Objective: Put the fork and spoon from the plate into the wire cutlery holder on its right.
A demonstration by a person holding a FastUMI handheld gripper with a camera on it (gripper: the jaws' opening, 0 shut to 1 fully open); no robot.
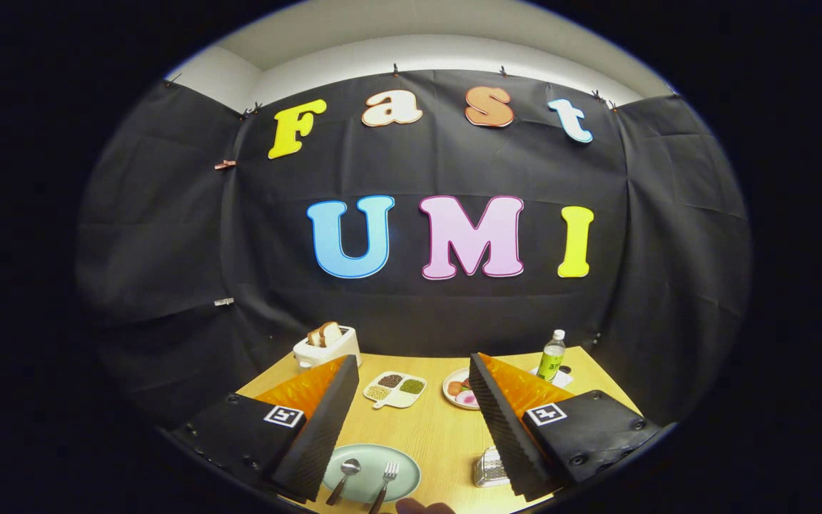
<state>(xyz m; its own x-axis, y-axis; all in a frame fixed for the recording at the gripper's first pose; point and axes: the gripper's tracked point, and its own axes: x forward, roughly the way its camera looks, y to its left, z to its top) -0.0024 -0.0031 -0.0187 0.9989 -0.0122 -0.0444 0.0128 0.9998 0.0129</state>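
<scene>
Two utensils, fork (384, 484) and spoon (345, 477), lie between the parted gripper (409, 428) fingers

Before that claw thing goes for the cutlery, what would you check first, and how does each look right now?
1. Gripper open, nothing held: ok.
2. Spoon and fork lying side by side on the plate, apart: ok.
3. Plate between the fingers, near their base: ok.
4. Wire cutlery holder right of the plate, partly hidden by a finger: upright, cannot tell.
5. Holder free of contents: cannot tell.
</scene>
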